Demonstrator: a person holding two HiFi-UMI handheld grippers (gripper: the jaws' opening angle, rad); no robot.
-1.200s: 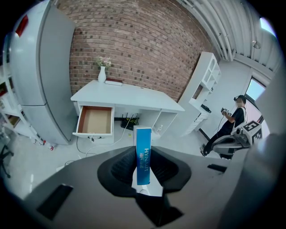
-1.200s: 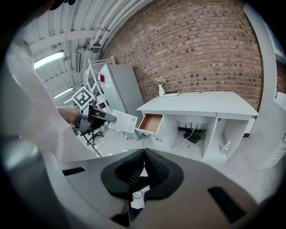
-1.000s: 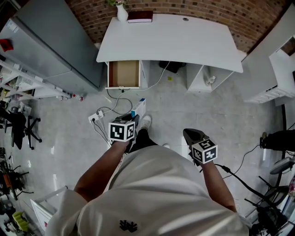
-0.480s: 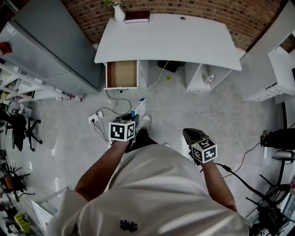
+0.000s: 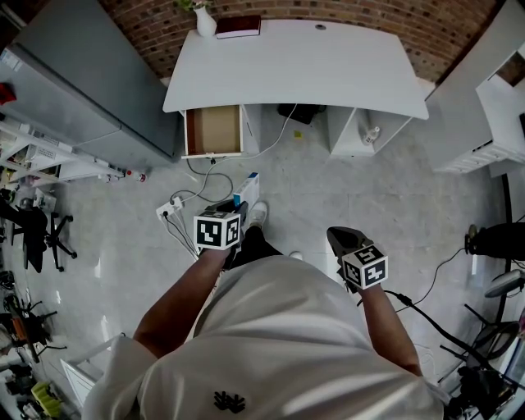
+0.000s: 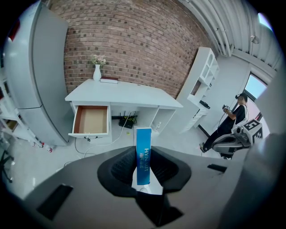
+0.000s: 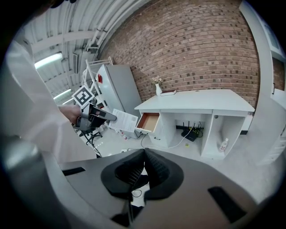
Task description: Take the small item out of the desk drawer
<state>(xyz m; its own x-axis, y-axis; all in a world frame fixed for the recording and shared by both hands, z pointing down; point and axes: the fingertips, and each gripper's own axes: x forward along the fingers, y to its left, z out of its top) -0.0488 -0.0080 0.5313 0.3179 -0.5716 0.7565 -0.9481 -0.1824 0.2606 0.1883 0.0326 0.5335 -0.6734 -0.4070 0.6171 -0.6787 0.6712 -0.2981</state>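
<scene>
The white desk (image 5: 295, 66) stands against the brick wall, and its drawer (image 5: 215, 130) at the left is pulled open, showing a bare brown bottom. I stand well back from it. My left gripper (image 5: 238, 209) is shut on a small blue and white box (image 5: 248, 193). In the left gripper view the box (image 6: 143, 156) stands upright between the pads, with the open drawer (image 6: 91, 120) far behind it. My right gripper (image 5: 340, 239) hangs at my right side, and its jaws (image 7: 143, 154) meet with nothing between them.
A white vase (image 5: 205, 20) and a dark red book (image 5: 238, 26) sit on the desk's back left corner. A grey cabinet (image 5: 82, 82) stands left of the desk, with a power strip and cables (image 5: 172, 205) on the floor. A bottle (image 5: 372, 135) is under the desk. Another person (image 6: 228, 125) stands at the right.
In the head view the desk and drawer have slid slightly up and left. Both grippers keep their places, and the box stays in the left one.
</scene>
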